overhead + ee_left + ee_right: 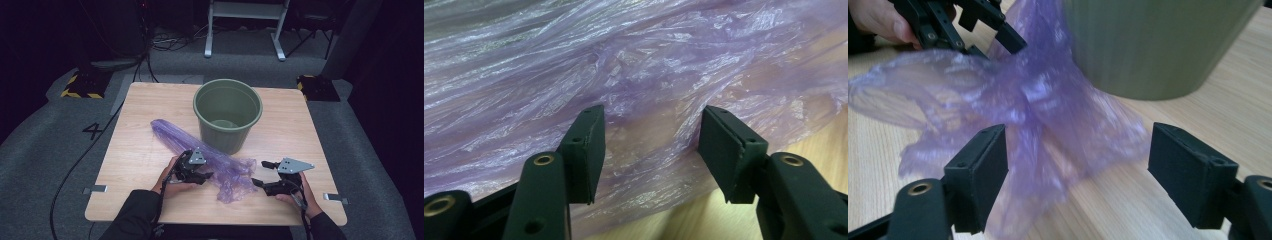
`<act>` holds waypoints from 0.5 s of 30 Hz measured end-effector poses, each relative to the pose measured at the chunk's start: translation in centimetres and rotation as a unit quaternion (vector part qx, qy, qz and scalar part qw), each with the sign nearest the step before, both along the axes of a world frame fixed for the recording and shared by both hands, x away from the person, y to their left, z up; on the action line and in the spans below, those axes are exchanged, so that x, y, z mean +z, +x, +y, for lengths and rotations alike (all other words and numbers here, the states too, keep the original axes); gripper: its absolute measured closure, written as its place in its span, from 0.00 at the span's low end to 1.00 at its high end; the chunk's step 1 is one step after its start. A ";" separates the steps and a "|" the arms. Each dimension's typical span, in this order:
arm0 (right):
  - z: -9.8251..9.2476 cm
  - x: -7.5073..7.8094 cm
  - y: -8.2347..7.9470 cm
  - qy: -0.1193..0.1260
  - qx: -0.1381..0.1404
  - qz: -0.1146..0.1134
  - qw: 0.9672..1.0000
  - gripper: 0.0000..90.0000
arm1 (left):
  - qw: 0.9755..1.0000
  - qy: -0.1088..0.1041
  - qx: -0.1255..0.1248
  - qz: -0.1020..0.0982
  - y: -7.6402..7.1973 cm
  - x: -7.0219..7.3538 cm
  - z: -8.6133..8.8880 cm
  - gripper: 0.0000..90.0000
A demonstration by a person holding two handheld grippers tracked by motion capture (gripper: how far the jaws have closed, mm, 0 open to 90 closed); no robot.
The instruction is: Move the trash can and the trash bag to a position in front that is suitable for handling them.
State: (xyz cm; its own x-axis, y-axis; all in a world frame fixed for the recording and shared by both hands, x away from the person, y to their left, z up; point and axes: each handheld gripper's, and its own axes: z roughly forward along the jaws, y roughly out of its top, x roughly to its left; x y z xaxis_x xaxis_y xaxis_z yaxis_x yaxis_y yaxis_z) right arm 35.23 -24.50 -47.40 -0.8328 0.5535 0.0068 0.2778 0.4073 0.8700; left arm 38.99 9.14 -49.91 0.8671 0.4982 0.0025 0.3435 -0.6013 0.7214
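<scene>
Purple plastic bag (202, 157) sprawled crumpled across the wooden table (145, 175), one end trailing toward the far left, the bunched near end just in front of the green bucket (228, 116) and touching its base. Left gripper (199, 176) set low over the film at the bag's middle, jaws parted with wrinkled plastic between them and, in the left gripper view, pads (586, 145) not yet pressing on it. Right gripper (260, 175) just beside the bag's near end, jaws spread wide and released, nothing pinched, film lying loosely ahead of the left-hand pad (980, 172) in the right gripper view. Likely step in hand: taking hold of the bag with both claws for opening or lifting toward the bucket. Best done by sinking the left jaws onto a raised fold rather than flat film, closing fully before any pull, then catching a separate layer with the right; whether one layer or several sits between the left pads hard to tell through the sheen.
</scene>
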 end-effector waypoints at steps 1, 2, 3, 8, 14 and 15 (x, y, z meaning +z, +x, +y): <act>0.2 0.1 0.0 -0.001 0.002 -0.001 1.000 0.25 | 1.000 -0.002 -0.002 0.002 0.0 0.0 -0.2 0.50; 0.3 0.2 0.0 -0.003 0.003 -0.005 1.000 0.25 | 1.000 -0.002 -0.002 0.002 0.0 0.0 -0.2 0.50; 0.3 0.2 0.0 -0.003 0.003 -0.005 1.000 0.25 | 1.000 -0.004 -0.004 0.002 0.0 0.0 -0.5 0.50; 0.9 0.7 0.0 -0.001 0.011 -0.007 1.000 0.22 | 1.000 -0.002 -0.010 0.000 -0.3 0.0 -2.2 0.50; 1.9 -0.1 0.0 -0.026 0.026 0.017 0.999 0.20 | 1.000 -0.004 -0.011 -0.002 -0.6 -0.1 -4.3 0.48; 2.0 -0.3 0.1 -0.032 0.025 0.021 0.999 0.20 | 1.000 -0.003 -0.011 -0.004 -0.7 -0.1 -4.6 0.47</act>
State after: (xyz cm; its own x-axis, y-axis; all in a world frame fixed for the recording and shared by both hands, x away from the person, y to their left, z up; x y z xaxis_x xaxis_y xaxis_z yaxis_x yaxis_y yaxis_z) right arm 35.37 -22.46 -47.75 -0.8592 0.5115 0.0078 0.2912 0.4765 0.8295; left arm 38.32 4.55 -50.01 0.8777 0.4792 0.0069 0.3239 -0.6038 0.7283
